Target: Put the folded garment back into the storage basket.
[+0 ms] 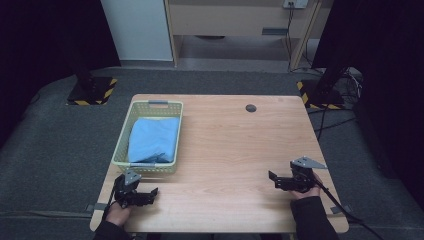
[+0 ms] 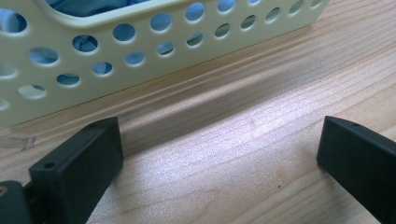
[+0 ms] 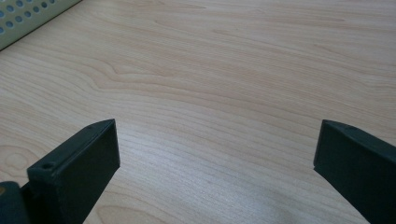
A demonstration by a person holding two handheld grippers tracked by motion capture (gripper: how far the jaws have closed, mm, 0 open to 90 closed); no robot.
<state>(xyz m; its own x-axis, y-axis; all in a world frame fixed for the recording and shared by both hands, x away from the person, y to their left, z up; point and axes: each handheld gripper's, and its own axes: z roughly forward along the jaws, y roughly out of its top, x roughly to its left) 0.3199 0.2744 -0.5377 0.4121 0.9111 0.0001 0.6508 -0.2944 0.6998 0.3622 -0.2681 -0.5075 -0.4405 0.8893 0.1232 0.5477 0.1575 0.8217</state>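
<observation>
On the pale wooden tabletop (image 1: 225, 150), my work lay toward the far left: a pale yellow-green perforated plastic basket (image 1: 121, 144) with a folded light blue cloth (image 1: 152, 140) inside, filling most of it. My left tongs (image 1: 150, 195) rested just in front of the basket's near wall, jaws spread wide and empty. My right tongs (image 1: 274, 179) sat well apart on the right side, jaws equally wide, gripping nothing. I judged the main risk to be the basket itself: light plastic, standing near the tabletop's left edge, it could slide or tip if my left tongs clipped the rim going in. A shallow pinch might also catch one layer only, so the fold would drag open. The small dark round hole (image 1: 250, 108) at the far edge mattered little.
</observation>
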